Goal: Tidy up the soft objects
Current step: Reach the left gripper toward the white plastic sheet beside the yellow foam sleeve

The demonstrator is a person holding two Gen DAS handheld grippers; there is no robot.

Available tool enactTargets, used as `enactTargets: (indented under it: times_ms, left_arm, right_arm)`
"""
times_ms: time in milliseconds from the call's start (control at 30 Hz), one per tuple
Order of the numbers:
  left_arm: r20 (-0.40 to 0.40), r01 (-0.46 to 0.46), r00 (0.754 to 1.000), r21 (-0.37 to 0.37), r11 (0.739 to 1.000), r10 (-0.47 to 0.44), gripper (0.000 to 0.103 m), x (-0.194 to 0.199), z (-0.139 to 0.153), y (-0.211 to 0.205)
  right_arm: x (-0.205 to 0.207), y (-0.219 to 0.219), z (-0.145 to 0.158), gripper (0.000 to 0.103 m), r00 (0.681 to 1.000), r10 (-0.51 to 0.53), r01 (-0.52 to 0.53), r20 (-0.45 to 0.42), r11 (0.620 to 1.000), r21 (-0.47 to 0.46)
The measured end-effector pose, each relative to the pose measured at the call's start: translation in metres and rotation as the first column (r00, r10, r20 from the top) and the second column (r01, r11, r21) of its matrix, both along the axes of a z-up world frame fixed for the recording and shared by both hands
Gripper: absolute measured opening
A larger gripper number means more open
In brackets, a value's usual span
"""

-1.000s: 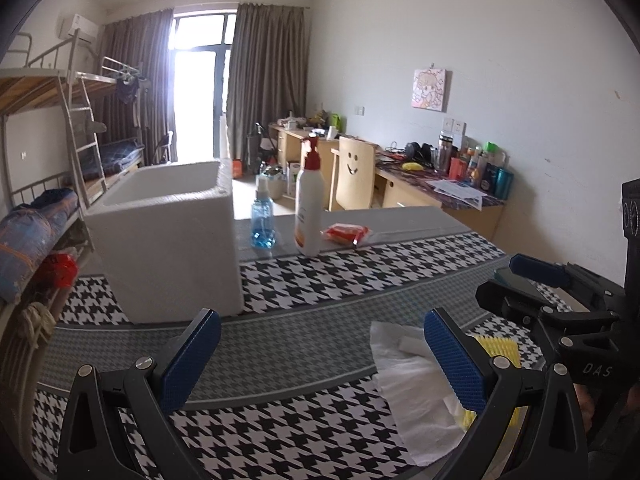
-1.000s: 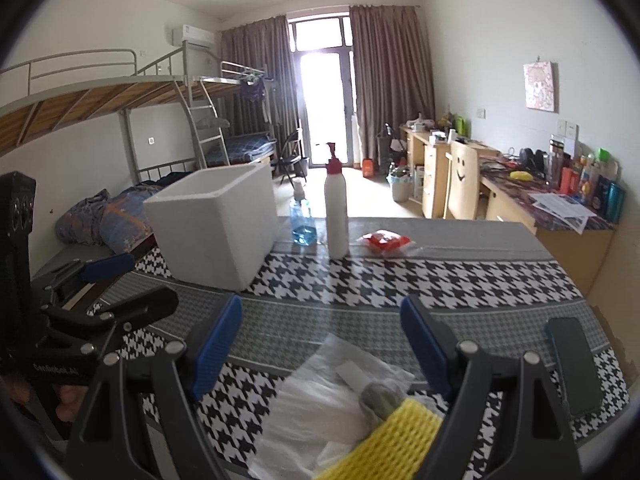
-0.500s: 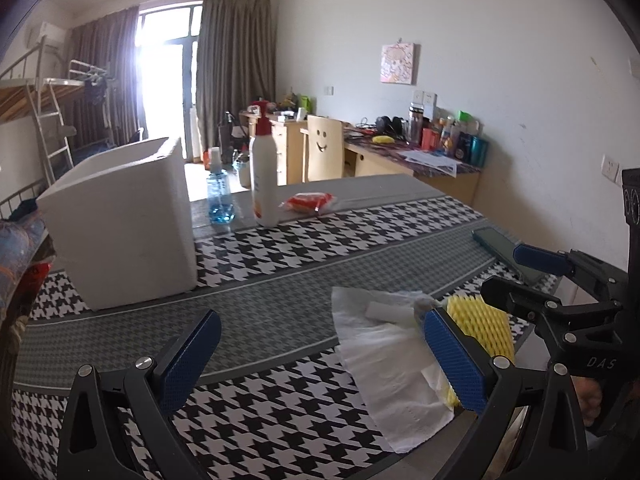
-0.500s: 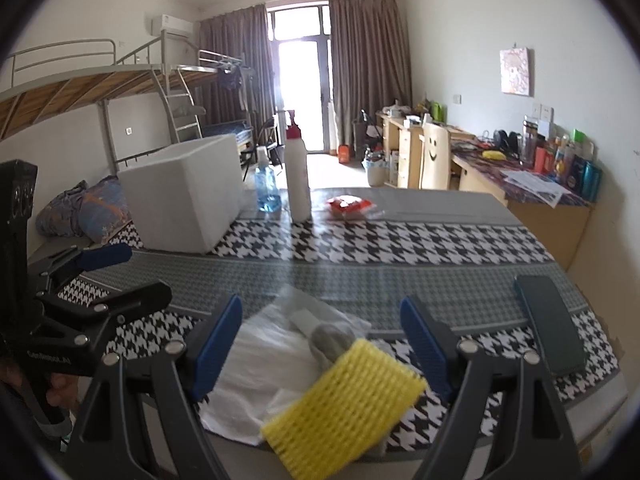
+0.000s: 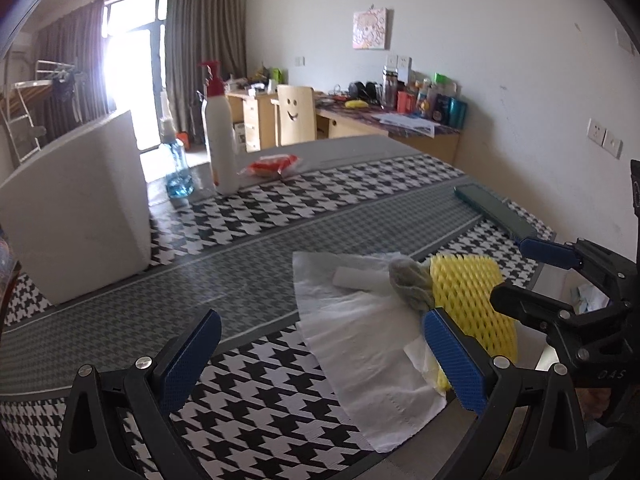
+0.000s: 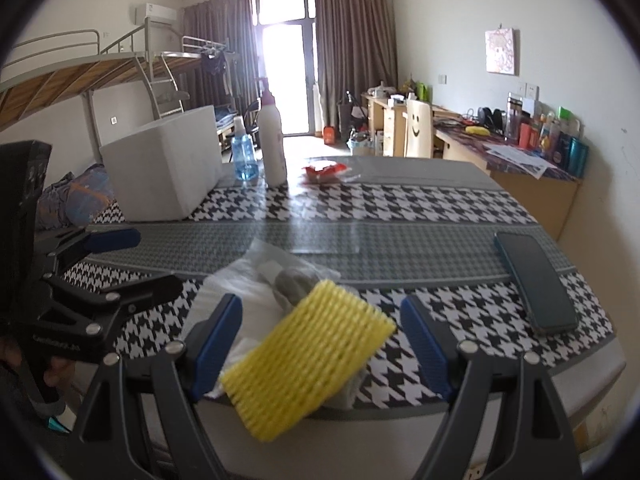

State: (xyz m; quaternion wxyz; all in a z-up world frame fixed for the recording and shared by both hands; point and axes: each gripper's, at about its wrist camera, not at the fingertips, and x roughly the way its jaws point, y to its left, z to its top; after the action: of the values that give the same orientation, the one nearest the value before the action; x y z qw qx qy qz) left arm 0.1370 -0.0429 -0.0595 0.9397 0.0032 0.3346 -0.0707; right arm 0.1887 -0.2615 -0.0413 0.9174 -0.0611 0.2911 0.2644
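Note:
A yellow foam net sleeve [image 6: 308, 356] [image 5: 472, 300] lies at the near table edge on a white plastic sheet [image 5: 368, 344] [image 6: 224, 292], beside a grey soft wad [image 5: 410, 284] [image 6: 294, 284] and a small white roll [image 5: 356, 278]. My right gripper [image 6: 322, 344] hovers open with the sleeve between its blue pads, not touching. My left gripper [image 5: 320, 360] is open above the plastic sheet, its right pad near the sleeve. A white foam box [image 5: 76, 212] [image 6: 164, 168] stands at the far left of the table.
Beyond the foam box stand a blue spray bottle [image 5: 176, 168], a white pump bottle [image 5: 220, 144] and a red packet [image 5: 272, 164]. A dark phone [image 6: 534, 280] [image 5: 494, 210] lies at the right. The houndstooth table's near edge [image 6: 400, 416] is close below the grippers.
Both grippers have come down and forward toward the pile; the yellow sleeve now sits between the right gripper's pads and looms larger. Both stayed open.

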Motion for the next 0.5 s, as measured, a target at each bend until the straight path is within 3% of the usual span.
enactTargets:
  times_ms: [500]
  left_arm:
    - [-0.085,0.092,0.993,0.085,0.992,-0.085,0.082,0.032,-0.026,-0.022]
  right_arm:
    - [-0.003,-0.008,-0.014,0.084,1.0,0.019,-0.019,-0.024,1.0,-0.023]
